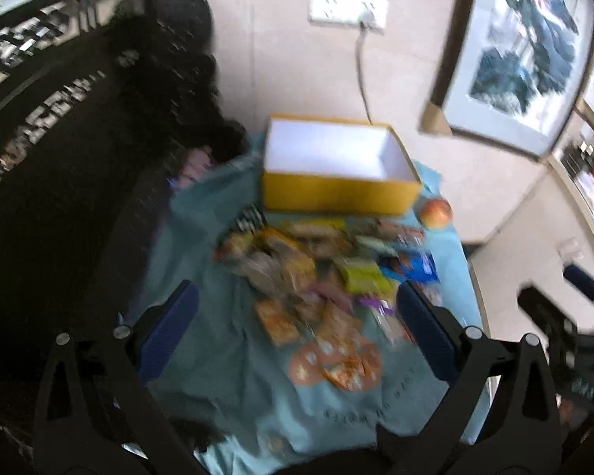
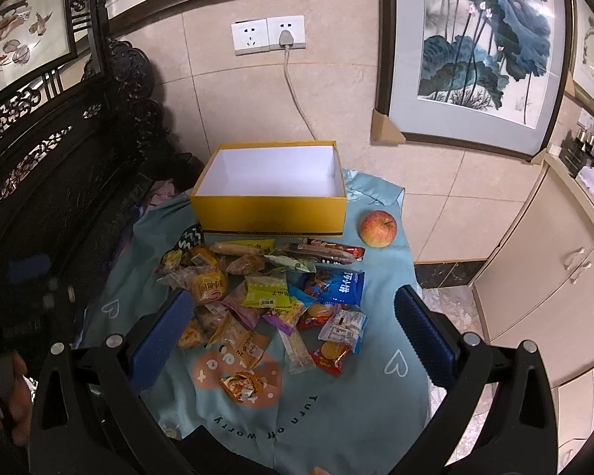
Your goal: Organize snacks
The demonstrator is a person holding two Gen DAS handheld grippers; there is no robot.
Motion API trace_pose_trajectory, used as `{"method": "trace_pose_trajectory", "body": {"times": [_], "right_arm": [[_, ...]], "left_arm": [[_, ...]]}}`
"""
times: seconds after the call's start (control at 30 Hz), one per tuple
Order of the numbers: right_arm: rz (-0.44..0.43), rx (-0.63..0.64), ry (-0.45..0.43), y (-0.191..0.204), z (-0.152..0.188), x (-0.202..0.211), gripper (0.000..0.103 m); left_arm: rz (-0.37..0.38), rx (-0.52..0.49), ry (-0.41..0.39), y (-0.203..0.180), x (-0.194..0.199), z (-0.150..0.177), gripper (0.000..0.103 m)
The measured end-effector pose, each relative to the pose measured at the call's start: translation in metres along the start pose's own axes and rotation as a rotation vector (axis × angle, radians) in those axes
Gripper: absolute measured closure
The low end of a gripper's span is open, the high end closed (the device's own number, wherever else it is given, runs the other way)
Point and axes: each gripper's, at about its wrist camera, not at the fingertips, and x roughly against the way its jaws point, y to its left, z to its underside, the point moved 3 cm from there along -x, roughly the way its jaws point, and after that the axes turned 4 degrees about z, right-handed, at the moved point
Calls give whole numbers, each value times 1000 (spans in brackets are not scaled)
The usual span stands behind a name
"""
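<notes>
1. Nothing has been packed yet, by the look of it: the yellow box [image 2: 268,194] stands open and empty at the back of the bench [image 2: 356,407], and the snack pile [image 2: 265,297] lies loose on the teal cloth just in front of it.
2. The right hand-held gripper [image 2: 293,324] hangs above the near edge of the pile with its blue fingers spread wide and nothing between them. The left hand-held gripper [image 1: 297,324] is likewise wide open and empty, though its view is smeared with motion blur.
3. I would start with a packet that lies apart from the rest, such as the orange wrapper [image 2: 242,384] nearest the front, or the blue packet [image 2: 338,282] on the right side of the heap.
4. Bring the fingers down on either side of 1 packet only; the wrappers overlap, so a wide bite risks lifting 2.
5. Foil wrappers are probably slippery and crushable, so close on the sealed edge or flat body, gently.
6. Carry it over the front wall of the box before releasing.
7. Leave the apple [image 2: 378,228], right of the box, alone.
</notes>
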Motion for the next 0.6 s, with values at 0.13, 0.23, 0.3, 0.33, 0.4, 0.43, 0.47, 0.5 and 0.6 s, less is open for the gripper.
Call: {"method": "trace_pose_trajectory", "body": {"times": [0.13, 0.23, 0.3, 0.33, 0.4, 0.43, 0.47, 0.5, 0.6], "right_arm": [[-6, -22, 2, -6, 0, -4, 1], [13, -35, 3, -12, 2, -10, 1], [4, -51, 20, -16, 4, -14, 1], [-16, -68, 30, -17, 5, -15, 1], [-38, -78, 33, -17, 7, -15, 1], [-46, -78, 32, -17, 8, -14, 1], [-60, -86, 27, -17, 8, -12, 1], [-65, -94, 22, -18, 9, -10, 1], [-58, -109, 1, -20, 8, -5, 1]], "left_arm": [[-61, -34, -46, 1, 0, -11, 2], [-68, -46, -36, 0, -5, -11, 2], [-60, -41, -25, 1, -9, -10, 2], [-57, -39, -23, 2, -10, -9, 2], [-53, -39, -17, 2, -12, -8, 2], [-53, -40, -14, 2, -13, -7, 2], [-52, -40, -12, 2, -14, -7, 2], [-50, -40, -8, 2, -15, -6, 2], [-60, -41, -5, 1, -17, -4, 2]]}}
